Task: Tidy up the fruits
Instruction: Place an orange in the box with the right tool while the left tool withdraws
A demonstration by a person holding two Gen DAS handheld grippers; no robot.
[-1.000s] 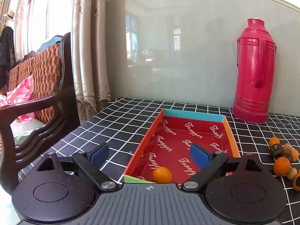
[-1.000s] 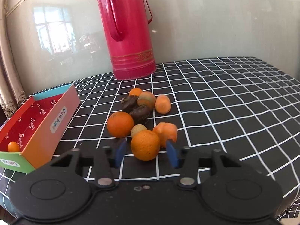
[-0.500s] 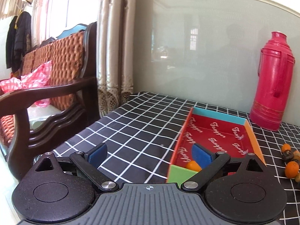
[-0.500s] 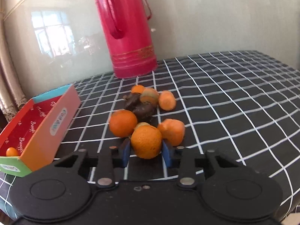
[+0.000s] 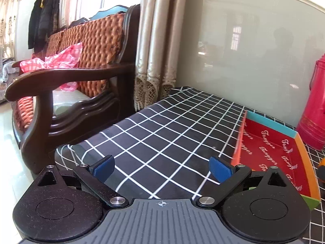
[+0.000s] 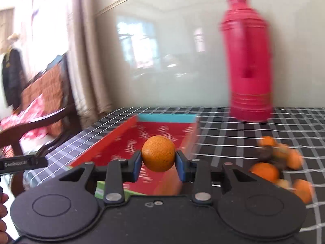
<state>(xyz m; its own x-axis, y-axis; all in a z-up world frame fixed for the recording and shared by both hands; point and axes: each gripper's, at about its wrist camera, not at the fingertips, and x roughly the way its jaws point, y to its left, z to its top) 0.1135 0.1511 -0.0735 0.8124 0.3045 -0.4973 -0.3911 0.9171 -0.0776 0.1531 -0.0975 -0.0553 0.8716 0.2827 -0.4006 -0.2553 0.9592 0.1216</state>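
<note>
My right gripper (image 6: 158, 162) is shut on a round orange (image 6: 158, 154), held in the air just before the near end of the red paper box (image 6: 166, 118). The rest of the fruit, several oranges and dark pieces in a blurred pile (image 6: 272, 162), lies on the checked cloth to the right. In the left wrist view the box (image 5: 270, 123) sits at the right. My left gripper (image 5: 161, 164) hangs over bare cloth to its left, jaws opening wide with nothing between them. Its side shows at the left edge (image 6: 22, 162) of the right wrist view.
A tall red thermos (image 6: 247, 61) stands against the wall behind the box, also at the right edge (image 5: 314, 109) of the left wrist view. A dark wooden chair (image 5: 71, 77) with a woven back stands beyond the table's left edge. A hand (image 6: 3, 203) shows at the bottom left.
My right gripper closed on the orange, lifted it from the pile and swung left toward the box. My left gripper drew left, away from the box, and its jaws spread wider.
</note>
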